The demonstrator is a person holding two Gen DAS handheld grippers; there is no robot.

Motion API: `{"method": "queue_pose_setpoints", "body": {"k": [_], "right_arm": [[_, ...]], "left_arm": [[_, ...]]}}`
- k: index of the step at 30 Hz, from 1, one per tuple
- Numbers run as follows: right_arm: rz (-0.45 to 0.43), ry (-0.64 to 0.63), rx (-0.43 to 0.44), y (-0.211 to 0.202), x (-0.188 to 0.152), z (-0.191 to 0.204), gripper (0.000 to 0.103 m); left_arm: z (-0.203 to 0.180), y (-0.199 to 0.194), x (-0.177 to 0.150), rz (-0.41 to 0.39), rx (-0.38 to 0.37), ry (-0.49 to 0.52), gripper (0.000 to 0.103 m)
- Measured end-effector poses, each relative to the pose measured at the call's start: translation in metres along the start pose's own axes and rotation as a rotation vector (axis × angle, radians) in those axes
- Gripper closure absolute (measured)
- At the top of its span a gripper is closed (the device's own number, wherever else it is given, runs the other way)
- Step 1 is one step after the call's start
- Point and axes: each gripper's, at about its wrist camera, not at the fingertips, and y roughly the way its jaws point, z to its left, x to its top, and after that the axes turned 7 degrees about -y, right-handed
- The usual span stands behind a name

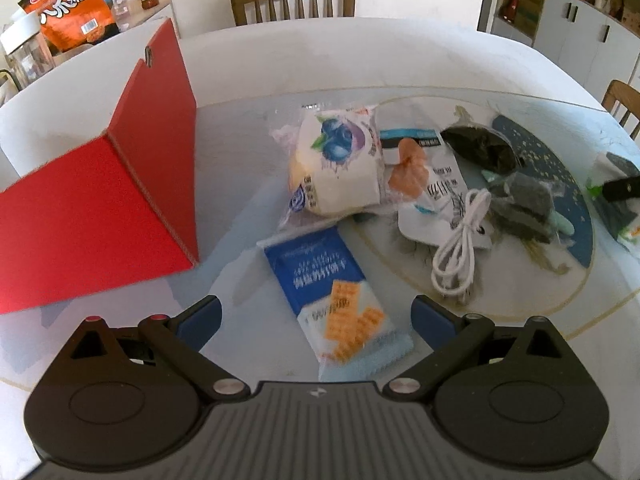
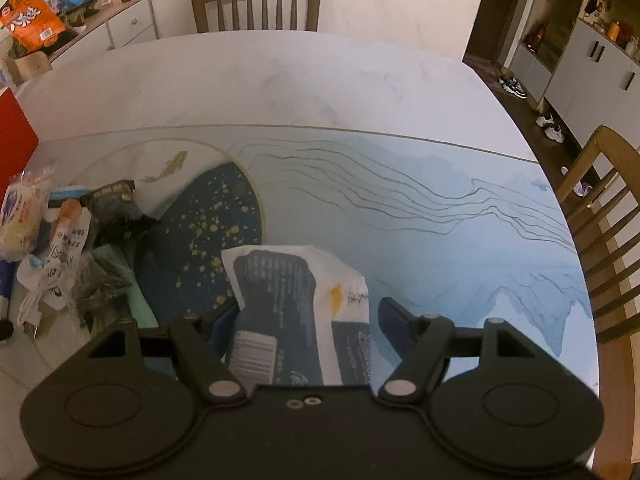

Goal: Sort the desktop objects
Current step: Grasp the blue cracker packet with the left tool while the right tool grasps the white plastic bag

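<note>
crinkly foil-and-plastic snack packs, all light, soft, slippery on the glossy table (image 1: pixel 240 60). landmark: red box (image 1: pixel 100 208), open, standing at the far left of the table.

left tool (image 1: pixel 316 316): fingers apart, nothing clamped. blue wafer pack (image 1: pixel 332 292) lies flat on the table just right of the red box, partly between the fingers, no pad contact that i can see. judgement: thin and limp, will buckle if pinched mid-face; better taken across its short width near the sealed end, pads low to the table. wafers inside are fragile, so a light squeeze.

right tool (image 2: pixel 304 320): fingers apart, straddling a dark-and-white pouch (image 2: pixel 296 300), well right of the red box, alone on the blue mat area. left pad looks close to the pouch edge, right pad shows a clear gap, so not gripped. pouch is flat and partly folded; likely to slide, so take it by the raised folded edge.

clutter between the two packs, right of the red box: blueberry bread bag (image 1: pixel 340 160), white pouch with orange print (image 1: pixel 428 184), coiled white cable (image 1: pixel 460 248), dark crumpled wrappers (image 1: pixel 516 200). cable loops could snag a finger. bread bag is puffy and overlaps its neighbours, so pulling one may drag others. path from wafer pack to red box looks unobstructed.
</note>
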Motion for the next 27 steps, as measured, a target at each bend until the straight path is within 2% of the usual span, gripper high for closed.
{"method": "queue_pose_setpoints", "body": {"k": [6, 9, 11, 15, 20, 23, 27], "right_arm": [[0.014, -0.02, 0.002, 0.004, -0.003, 0.004, 0.033], [0.015, -0.02, 0.003, 0.004, -0.003, 0.004, 0.038], [0.014, -0.021, 0.003, 0.004, -0.003, 0.004, 0.042], [0.011, -0.027, 0.004, 0.005, -0.004, 0.004, 0.048], [0.0, -0.039, 0.005, 0.003, -0.002, 0.005, 0.056], [-0.007, -0.039, 0.003, 0.001, -0.002, 0.005, 0.061], [-0.027, -0.045, -0.01, -0.005, -0.002, 0.005, 0.071]], "left_arm": [[0.003, 0.008, 0.002, 0.004, 0.006, -0.035, 0.002], [0.005, 0.007, 0.002, -0.006, -0.004, -0.051, 0.008], [0.005, 0.006, 0.002, -0.017, -0.005, -0.053, 0.017], [0.006, 0.004, 0.004, -0.025, 0.006, -0.064, 0.026], [0.007, -0.001, 0.005, -0.036, 0.005, -0.062, 0.059], [0.007, -0.001, 0.007, -0.036, 0.004, -0.065, 0.065], [0.009, -0.003, 0.005, -0.042, 0.0, -0.075, 0.066]]}}
